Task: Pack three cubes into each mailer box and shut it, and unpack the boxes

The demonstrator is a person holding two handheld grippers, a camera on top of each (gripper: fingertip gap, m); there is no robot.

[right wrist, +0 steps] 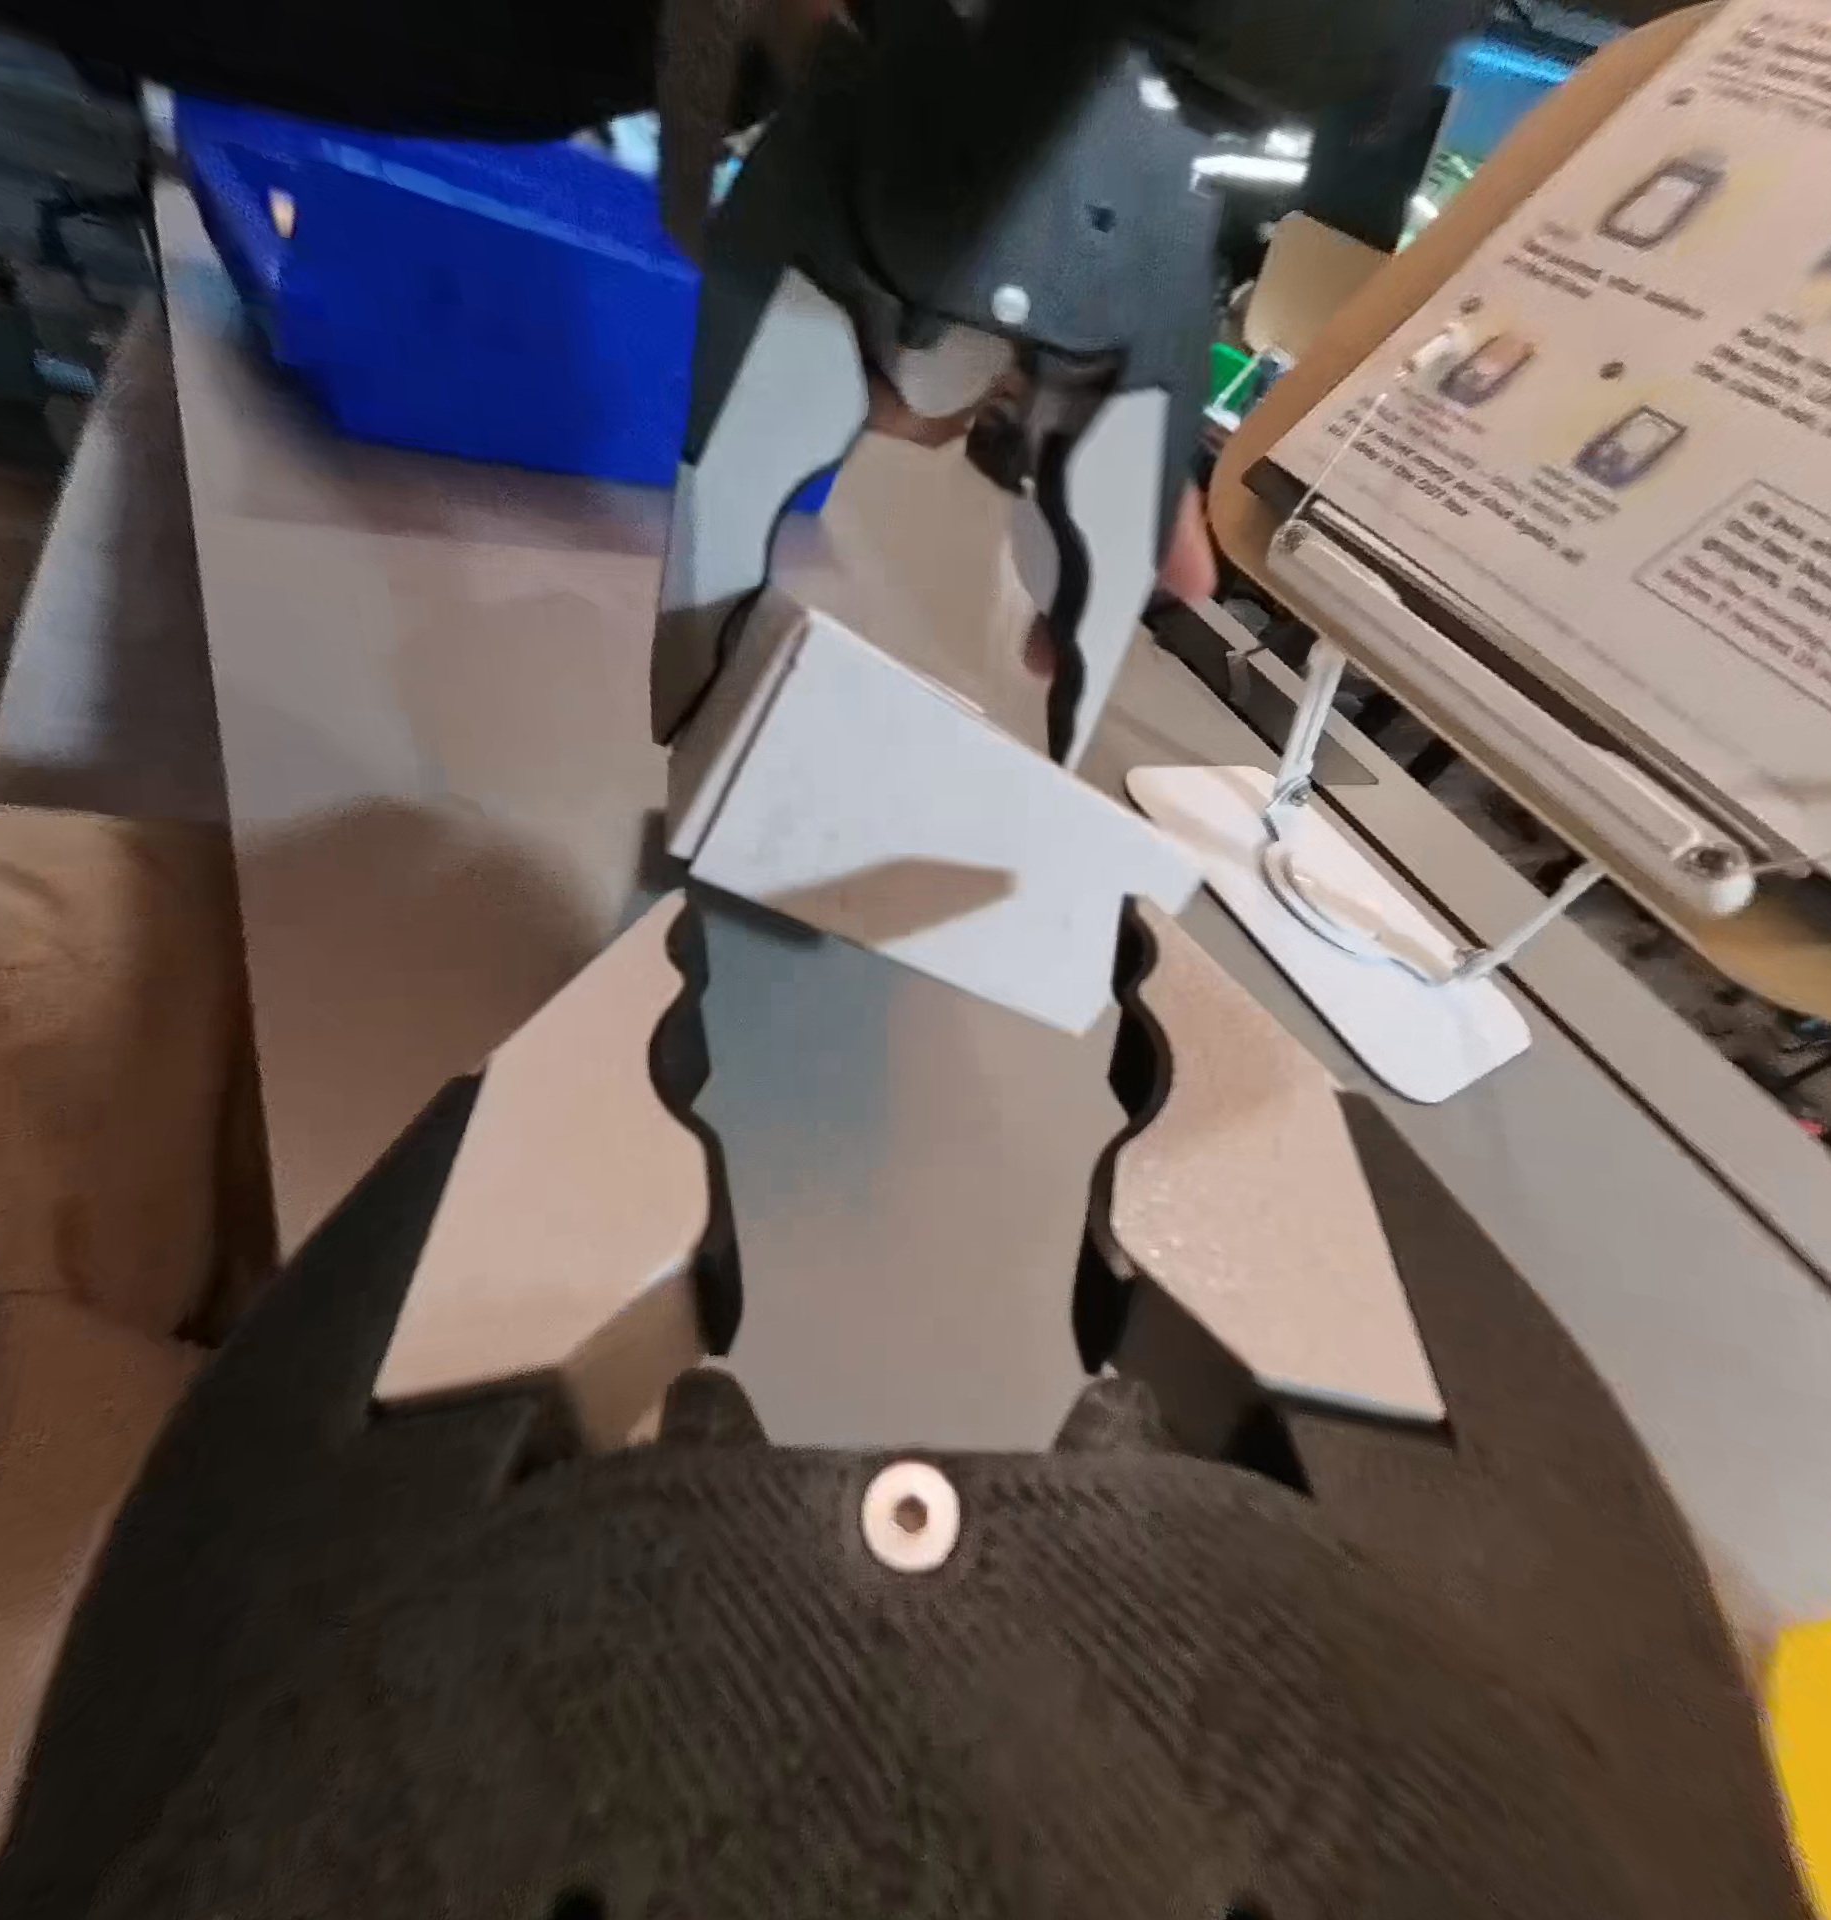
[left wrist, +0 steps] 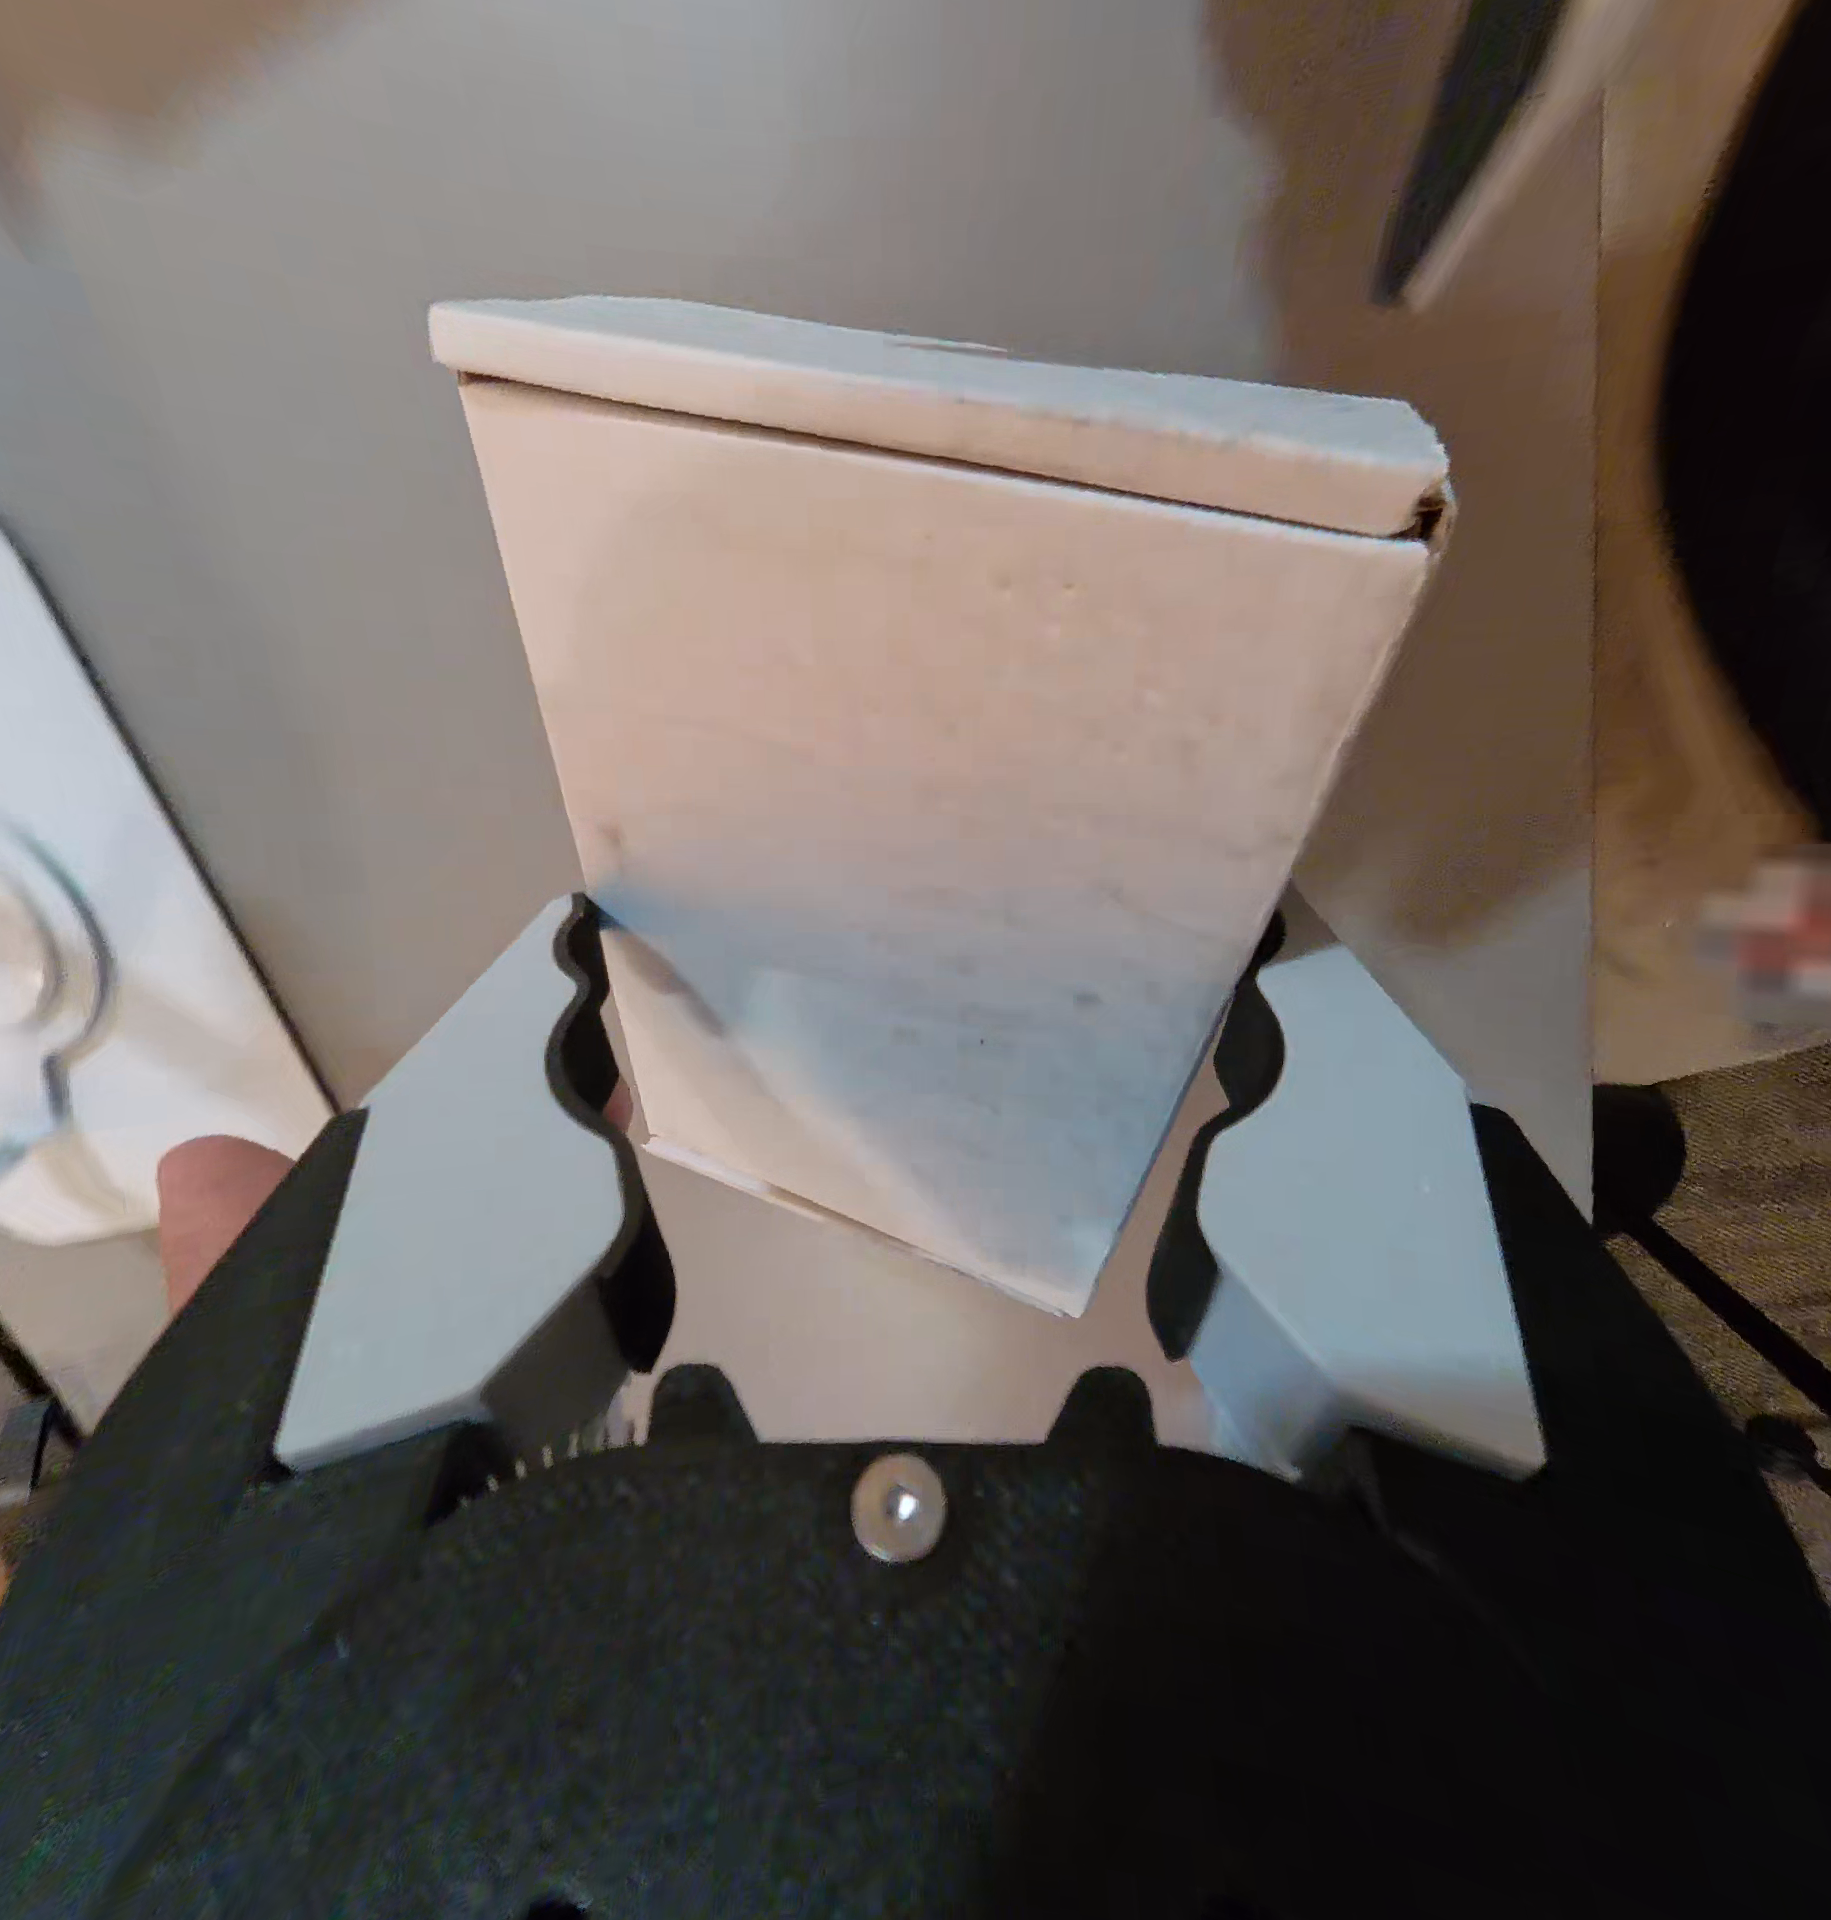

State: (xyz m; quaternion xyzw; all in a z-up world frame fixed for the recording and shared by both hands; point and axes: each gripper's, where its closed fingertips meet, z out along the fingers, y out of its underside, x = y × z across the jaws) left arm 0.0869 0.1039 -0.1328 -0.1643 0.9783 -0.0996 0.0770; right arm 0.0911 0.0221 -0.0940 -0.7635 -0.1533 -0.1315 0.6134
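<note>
A closed white mailer box (left wrist: 921, 748) sits tilted between the fingers of my left gripper (left wrist: 921, 925), which is shut on its lower end and holds it above the grey table (left wrist: 298, 623). In the right wrist view the same box (right wrist: 890, 821) hangs from the left gripper (right wrist: 875, 727), which comes in from the top. My right gripper (right wrist: 909, 935) is open and empty, its fingertips just short of the box's near edge. No cubes are in view.
A blue bin (right wrist: 443, 301) stands at the far end of the table (right wrist: 423, 727). A tilted document stand with a printed sheet (right wrist: 1617, 416) rests on a white base (right wrist: 1410, 997) at the right. A brown cardboard shape (right wrist: 80, 1039) lies at the left. Spacing between my two grippers at the tips: around 10 cm.
</note>
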